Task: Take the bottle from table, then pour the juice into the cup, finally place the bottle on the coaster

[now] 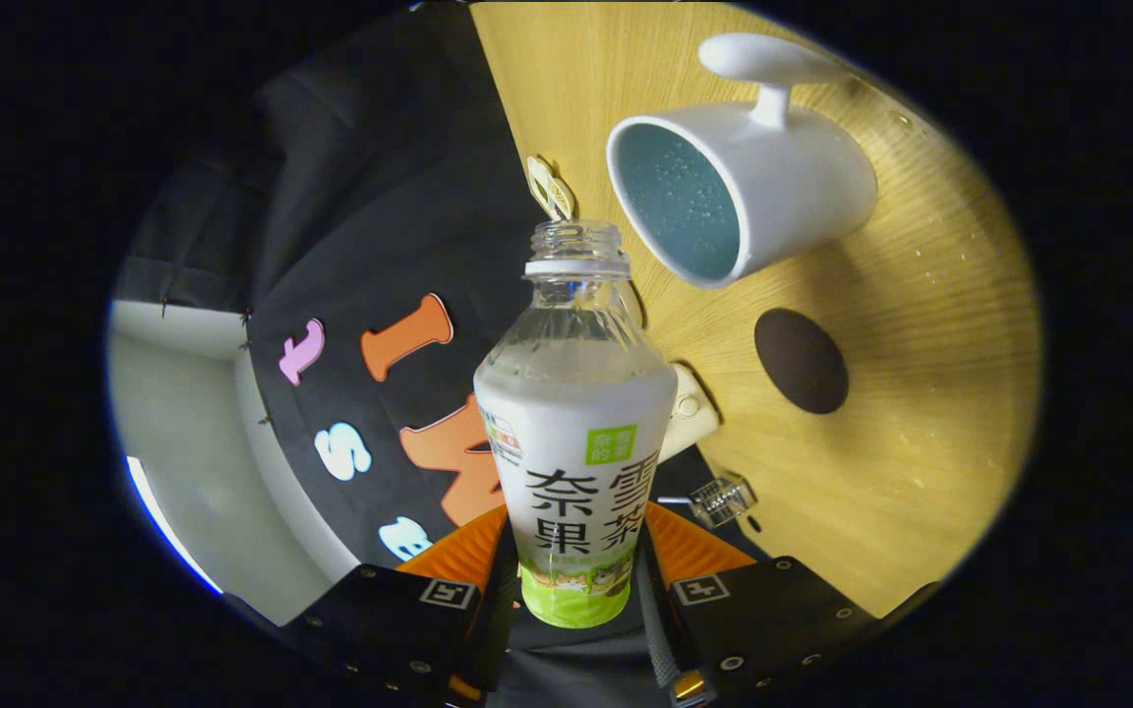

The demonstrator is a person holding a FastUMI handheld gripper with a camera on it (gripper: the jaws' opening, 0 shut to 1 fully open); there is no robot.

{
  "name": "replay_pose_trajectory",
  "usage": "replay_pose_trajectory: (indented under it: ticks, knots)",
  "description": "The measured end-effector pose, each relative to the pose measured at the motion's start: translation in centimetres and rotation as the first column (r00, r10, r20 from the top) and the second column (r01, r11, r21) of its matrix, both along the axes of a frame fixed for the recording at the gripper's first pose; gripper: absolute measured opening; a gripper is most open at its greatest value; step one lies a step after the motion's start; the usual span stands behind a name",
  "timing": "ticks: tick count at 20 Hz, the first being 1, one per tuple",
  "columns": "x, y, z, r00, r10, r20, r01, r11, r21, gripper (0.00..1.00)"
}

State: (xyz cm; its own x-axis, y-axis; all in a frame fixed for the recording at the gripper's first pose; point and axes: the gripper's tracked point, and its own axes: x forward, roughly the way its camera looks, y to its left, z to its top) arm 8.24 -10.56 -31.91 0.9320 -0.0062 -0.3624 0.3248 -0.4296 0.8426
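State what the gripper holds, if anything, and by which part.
The gripper holds the bottle by its lower body, one finger on each side.

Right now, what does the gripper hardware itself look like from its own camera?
The gripper has two dark, blocky finger bodies, one on each side. Each carries a small square black-and-white tag marker on its upper face and round screw heads along its edges. The inner pads are ribbed. No cable or sleeve is visible.

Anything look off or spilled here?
Nothing spilled that I can see. The gripper is shut on the uncapped bottle, tilted with its open neck toward the white cup. Small bright specks on the table near the cup could be droplets; too small to tell. The dark coaster is bare.
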Motion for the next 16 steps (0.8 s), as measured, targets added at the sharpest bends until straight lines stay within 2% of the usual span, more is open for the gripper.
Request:
replay_pose_trajectory:
  ticks: [2, 4, 6, 7, 9, 12, 14, 16]
  knots:
    - [-0.8, 0.8, -1.1, 0.995, 0.091, -0.042, -0.096, 0.986, -0.137, 0.58]
    - [-1.1, 0.0, -1.6, 0.989, 0.128, -0.077, -0.144, 0.954, -0.263, 0.58]
    - [-0.9, -0.6, -1.3, 0.984, 0.153, -0.093, -0.177, 0.905, -0.388, 0.58]
    - [-0.7, -0.6, -1.3, 0.979, 0.17, -0.111, -0.202, 0.866, -0.457, 0.58]
    - [0.1, 0.0, -0.9, 0.965, 0.216, -0.148, -0.261, 0.771, -0.581, 0.58]
    - [-0.4, 0.7, -0.2, 0.946, 0.27, -0.179, -0.312, 0.608, -0.731, 0.58]
    - [-0.5, 0.9, -0.2, 0.931, 0.286, -0.227, -0.343, 0.471, -0.813, 0.58]
    - [-0.1, 0.7, 0.0, 0.916, 0.281, -0.287, -0.371, 0.317, -0.873, 0.58]
